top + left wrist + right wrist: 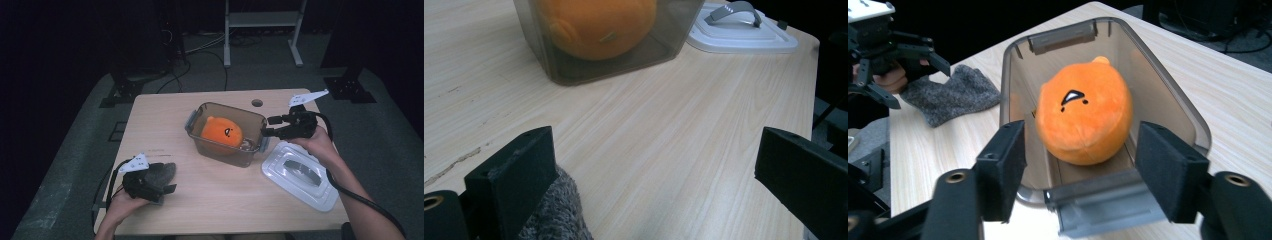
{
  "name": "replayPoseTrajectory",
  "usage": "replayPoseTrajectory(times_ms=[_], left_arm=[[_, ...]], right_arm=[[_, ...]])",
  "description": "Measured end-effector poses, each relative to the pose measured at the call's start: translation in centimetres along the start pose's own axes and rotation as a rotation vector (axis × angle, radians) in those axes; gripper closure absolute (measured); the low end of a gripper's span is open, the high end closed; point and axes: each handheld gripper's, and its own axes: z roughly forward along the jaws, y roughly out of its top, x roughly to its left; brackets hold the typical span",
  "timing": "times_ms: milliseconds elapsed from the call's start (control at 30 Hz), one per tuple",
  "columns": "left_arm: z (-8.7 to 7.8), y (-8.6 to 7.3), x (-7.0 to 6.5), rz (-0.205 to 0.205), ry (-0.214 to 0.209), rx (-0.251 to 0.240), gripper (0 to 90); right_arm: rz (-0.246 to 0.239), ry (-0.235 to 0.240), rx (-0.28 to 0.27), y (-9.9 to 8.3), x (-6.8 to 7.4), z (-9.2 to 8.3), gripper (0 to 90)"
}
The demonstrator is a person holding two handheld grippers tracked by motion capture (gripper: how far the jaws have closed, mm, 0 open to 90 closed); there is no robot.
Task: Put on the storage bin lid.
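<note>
A light wooden table (210,195) carries three things — a smoky clear container (227,148) at the centre, a white lid (280,172) near right of it, and a grey woolly cloth (162,172) near left.

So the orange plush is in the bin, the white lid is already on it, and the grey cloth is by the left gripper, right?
Not quite: the white lid is not on the bin. The high view shows it lying flat on the table beside the open bin. The rest stands: the orange plush sits inside, and the grey cloth is by the left gripper.
</note>
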Motion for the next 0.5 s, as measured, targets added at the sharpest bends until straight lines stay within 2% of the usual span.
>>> replayPoseTrajectory(times_ms=[400, 500], left_arm=[[0.1, 0.0, -0.1, -0.001, -0.001, 0.002, 2.5], [0.1, 0.0, -0.1, 0.001, 0.0, 0.002, 2.5]], right_arm=[[0.001, -0.039, 0.011, -2.0, 0.1, -1.3, 29.8], [0.017, -0.042, 0.01, -2.7, 0.0, -1.6, 29.1]])
